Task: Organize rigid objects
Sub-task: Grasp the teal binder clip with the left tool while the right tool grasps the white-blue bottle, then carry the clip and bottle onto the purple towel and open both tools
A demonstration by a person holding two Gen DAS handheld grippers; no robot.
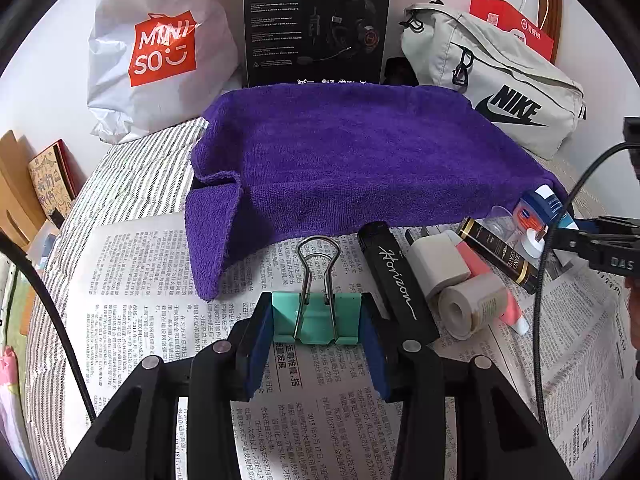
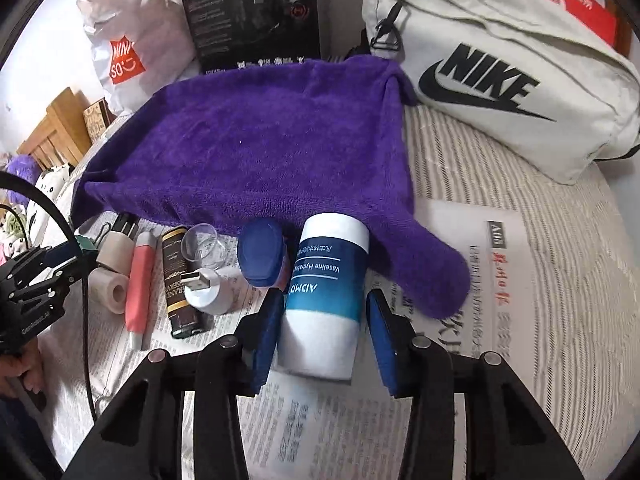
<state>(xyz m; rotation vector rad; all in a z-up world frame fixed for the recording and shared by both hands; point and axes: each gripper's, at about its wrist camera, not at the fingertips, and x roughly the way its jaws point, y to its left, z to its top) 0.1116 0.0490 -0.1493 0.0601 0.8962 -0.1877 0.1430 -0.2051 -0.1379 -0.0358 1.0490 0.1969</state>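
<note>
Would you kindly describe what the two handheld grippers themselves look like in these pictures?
Both are matt black linkage frames with round silver pivot pins and two fingers faced with dark blue pads. The left gripper and right gripper look alike. A black cable trails from the right one, and its side shows white lettering. No sleeve can be made out.

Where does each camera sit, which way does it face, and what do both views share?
Left wrist: on the left tool, looking down at the mint binder clip pinched between its pads; the right tool shows at the edge.
Right wrist: on the right tool, looking down at the blue-and-white tube between its pads; a hand shows.
Shared: purple towel, newspaper, Nike bag.
</note>
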